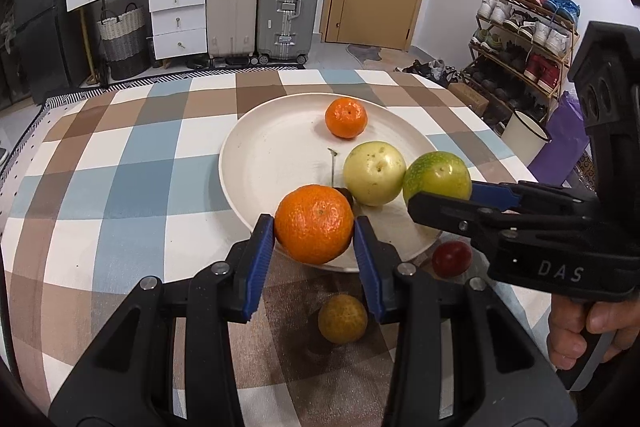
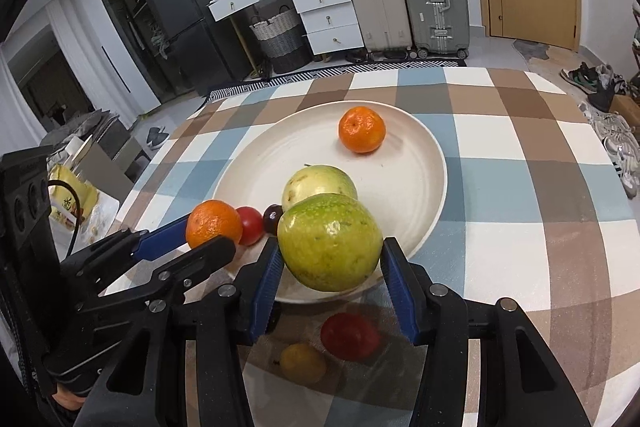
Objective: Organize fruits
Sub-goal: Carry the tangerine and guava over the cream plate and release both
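My left gripper (image 1: 314,239) is shut on an orange mandarin (image 1: 314,223) and holds it over the near rim of the cream plate (image 1: 276,151). My right gripper (image 2: 330,269) is shut on a green guava (image 2: 330,241) above the plate's near edge (image 2: 400,187); it also shows in the left wrist view (image 1: 438,175). On the plate lie a second mandarin (image 1: 346,117) and a pale yellow-green guava (image 1: 374,173). A red fruit (image 1: 451,258) and a yellowish fruit (image 1: 343,319) lie on the tablecloth near the plate. A small dark fruit (image 2: 273,218) sits at the plate's left edge.
The table has a checked cloth (image 1: 120,167). Beyond it stand suitcases (image 1: 288,7), a white drawer unit (image 1: 176,19) and a shoe rack (image 1: 528,27). A white bucket (image 1: 524,137) stands off the table's right side.
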Available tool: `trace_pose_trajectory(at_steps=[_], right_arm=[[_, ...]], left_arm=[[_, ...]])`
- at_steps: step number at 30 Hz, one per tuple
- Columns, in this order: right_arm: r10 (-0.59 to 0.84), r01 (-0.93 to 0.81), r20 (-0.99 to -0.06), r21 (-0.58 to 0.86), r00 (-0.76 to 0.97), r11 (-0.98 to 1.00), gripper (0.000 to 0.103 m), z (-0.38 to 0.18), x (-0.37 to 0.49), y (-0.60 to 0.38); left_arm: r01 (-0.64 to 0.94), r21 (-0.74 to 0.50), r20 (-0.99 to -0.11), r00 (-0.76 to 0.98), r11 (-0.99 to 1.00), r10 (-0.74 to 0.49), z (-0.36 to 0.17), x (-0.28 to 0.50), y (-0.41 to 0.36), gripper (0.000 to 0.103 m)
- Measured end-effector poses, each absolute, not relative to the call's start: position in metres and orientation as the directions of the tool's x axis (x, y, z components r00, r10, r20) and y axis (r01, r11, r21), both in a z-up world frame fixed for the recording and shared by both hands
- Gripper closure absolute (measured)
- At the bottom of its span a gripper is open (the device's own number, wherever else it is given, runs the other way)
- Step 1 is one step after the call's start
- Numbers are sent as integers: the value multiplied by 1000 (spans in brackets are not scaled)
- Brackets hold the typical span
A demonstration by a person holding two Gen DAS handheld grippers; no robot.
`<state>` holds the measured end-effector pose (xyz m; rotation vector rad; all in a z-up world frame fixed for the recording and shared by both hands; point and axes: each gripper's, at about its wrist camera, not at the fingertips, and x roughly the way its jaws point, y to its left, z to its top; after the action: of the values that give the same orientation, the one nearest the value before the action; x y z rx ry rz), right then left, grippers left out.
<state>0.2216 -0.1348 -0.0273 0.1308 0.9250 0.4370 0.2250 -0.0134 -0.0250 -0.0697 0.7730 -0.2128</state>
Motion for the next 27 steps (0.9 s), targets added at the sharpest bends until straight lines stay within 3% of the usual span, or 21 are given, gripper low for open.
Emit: trace_pose_trajectory(at_steps=[17,27], right_arm=[[386,-247,-747,297,542,922,50,-33,240,-139],[357,-261,-715,246,601,933,31,-12,219,-157]], left_arm=[[208,-150,-682,685,966,-254,-28,231,-27,65],[230,-165,-681,676,959,-279,-29,229,-29,65]])
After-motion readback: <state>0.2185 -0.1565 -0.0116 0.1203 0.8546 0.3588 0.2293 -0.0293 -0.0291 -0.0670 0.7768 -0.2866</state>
